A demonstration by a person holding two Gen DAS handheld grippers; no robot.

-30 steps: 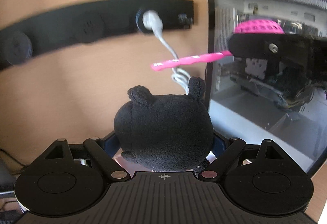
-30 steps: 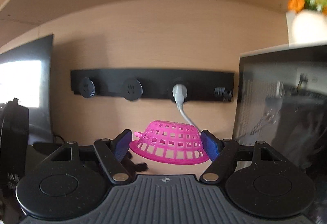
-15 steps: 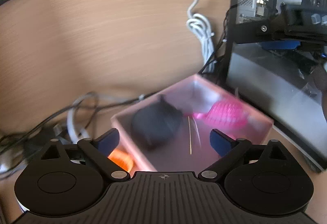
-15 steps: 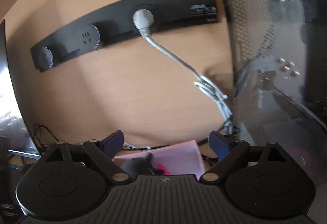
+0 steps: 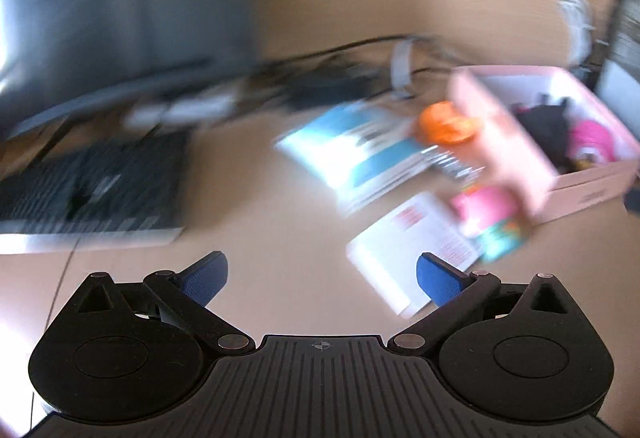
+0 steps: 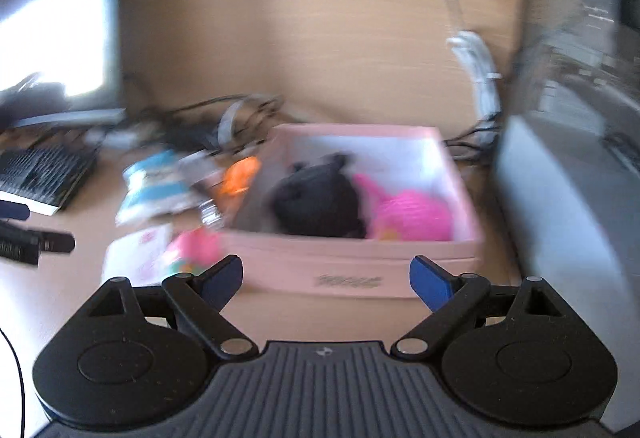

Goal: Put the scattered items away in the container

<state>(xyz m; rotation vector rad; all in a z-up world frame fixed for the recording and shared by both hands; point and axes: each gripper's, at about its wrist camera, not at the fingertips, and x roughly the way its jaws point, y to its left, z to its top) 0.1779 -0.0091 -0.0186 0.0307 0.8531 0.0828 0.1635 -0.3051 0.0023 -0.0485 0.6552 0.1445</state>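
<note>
The open pink cardboard box (image 6: 352, 270) is sitting on the desk, holding a black plush toy (image 6: 316, 204) beside a pink plastic mesh basket (image 6: 408, 214). The left gripper (image 5: 322, 280) is opening with nothing between its fingers; the right gripper (image 6: 326, 278) is hanging spread and empty.

Left gripper (image 5: 322, 280): black linkage arms, blue ribbed pads (image 5: 202, 278), silver pivot screws, ribbed grey base with crosshair mark. Right gripper (image 6: 326, 278): same build, dust-speckled round housings.

We are looking at a wooden desk (image 6: 360, 50) carrying a pink box (image 6: 352, 262), a keyboard (image 6: 44, 174), tangled cables (image 6: 224, 114) — and, just left of the box, blurred booklets (image 5: 360, 154), a white leaflet (image 5: 408, 250) and an orange thing (image 5: 446, 124).
</note>
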